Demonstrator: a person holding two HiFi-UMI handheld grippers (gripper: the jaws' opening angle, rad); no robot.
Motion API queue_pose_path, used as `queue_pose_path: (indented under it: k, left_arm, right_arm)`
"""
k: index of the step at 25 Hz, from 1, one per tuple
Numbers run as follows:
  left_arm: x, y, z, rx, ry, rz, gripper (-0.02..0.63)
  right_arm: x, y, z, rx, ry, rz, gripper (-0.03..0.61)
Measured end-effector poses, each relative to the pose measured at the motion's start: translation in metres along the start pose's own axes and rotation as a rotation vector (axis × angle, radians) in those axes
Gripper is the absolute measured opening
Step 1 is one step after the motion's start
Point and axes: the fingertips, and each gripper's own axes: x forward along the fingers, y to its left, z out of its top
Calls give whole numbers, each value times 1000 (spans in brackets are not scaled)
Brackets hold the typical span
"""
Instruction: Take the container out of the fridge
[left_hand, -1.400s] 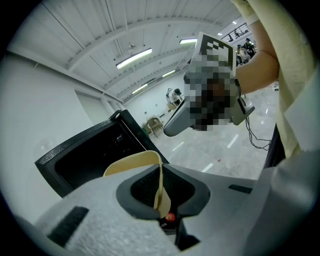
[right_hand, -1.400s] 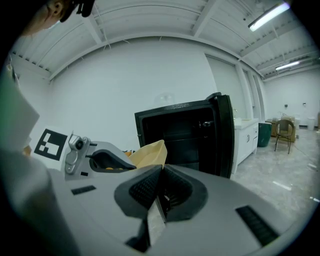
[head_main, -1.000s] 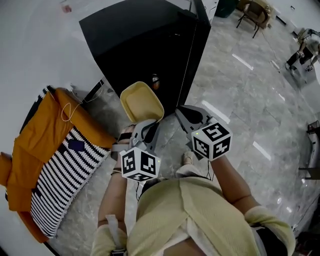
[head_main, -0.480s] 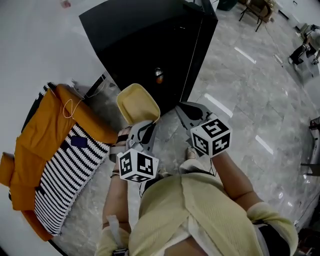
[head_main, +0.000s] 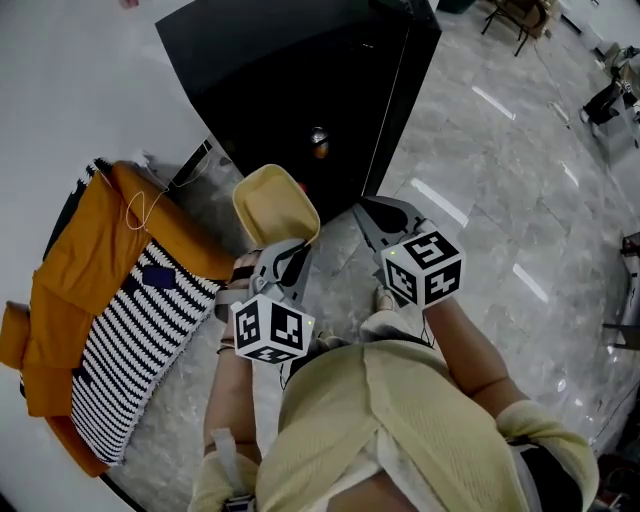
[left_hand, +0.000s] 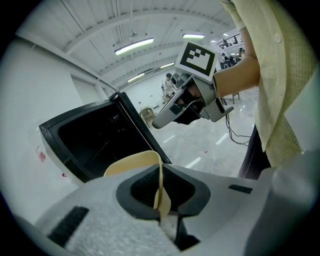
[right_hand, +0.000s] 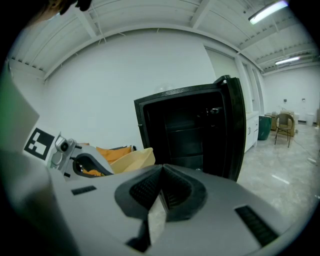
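Slightly lower and further from the fridge (head_main: 290, 80) now, the left gripper (head_main: 287, 252) pinches the container (head_main: 275, 203) rim; the right gripper (head_main: 370, 213) is closed, empty. Removal looks done; next, somewhere to set it down.

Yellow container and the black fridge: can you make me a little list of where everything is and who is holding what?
container: pale yellow, outside the fridge, in front of it
left gripper: shut on the container's rim
right gripper: shut, empty
fridge: black, door open
nearby: orange cloth and striped cloth at the left
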Motion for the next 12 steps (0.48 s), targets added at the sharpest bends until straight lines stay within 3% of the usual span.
queue_pose_path:
  k: [12]
  left_arm:
    - [5,-12,5,6,-13,-19,37]
  right_arm:
    - [0,-1,-5,-5,7,6,28]
